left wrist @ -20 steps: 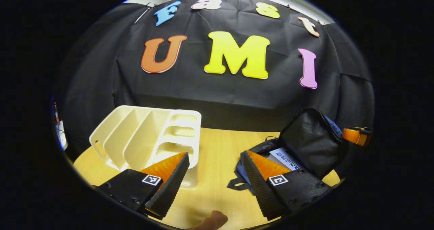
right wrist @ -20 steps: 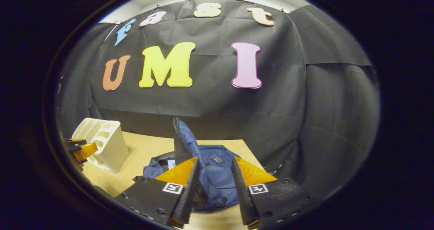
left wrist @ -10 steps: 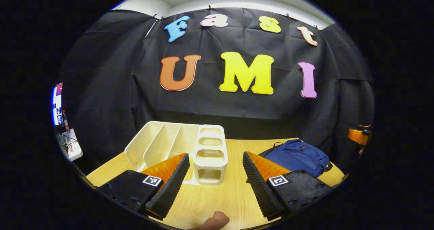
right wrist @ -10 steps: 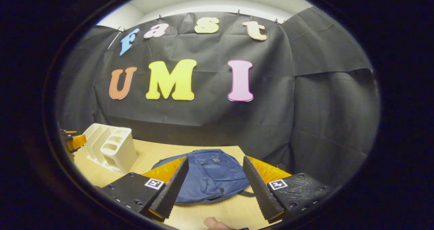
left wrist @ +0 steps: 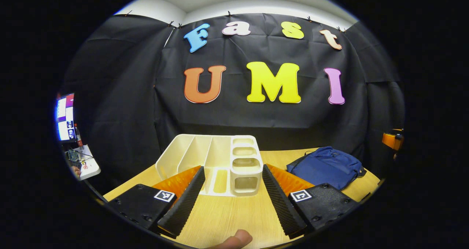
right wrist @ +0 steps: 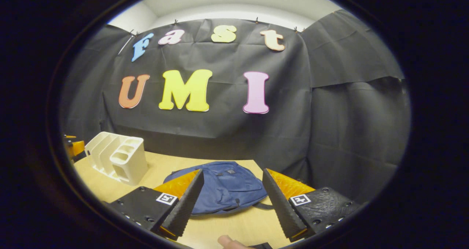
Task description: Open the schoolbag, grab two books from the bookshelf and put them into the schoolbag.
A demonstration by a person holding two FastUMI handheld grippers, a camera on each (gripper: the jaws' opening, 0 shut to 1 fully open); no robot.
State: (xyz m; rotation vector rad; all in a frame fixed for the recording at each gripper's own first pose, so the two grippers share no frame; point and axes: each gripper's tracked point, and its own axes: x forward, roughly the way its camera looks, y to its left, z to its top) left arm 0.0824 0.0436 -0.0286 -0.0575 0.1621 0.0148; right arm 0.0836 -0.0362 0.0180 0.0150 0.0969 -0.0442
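Tabletop of pale wood-grain laminate (left wrist: 234, 216) carries everything. A blue fabric schoolbag (right wrist: 223, 190) lies flat and closed on it, well to the right of a cream plastic bookshelf organiser with upright dividers (left wrist: 216, 161), whose slots hold no books. The left gripper (left wrist: 231, 177) hangs just before the organiser, jaws spread wide with nothing between them. The right gripper (right wrist: 232, 183) hovers near the bag, jaws likewise apart and unloaded. A fingertip (left wrist: 236, 239) shows at the lower edge of the left gripper view.
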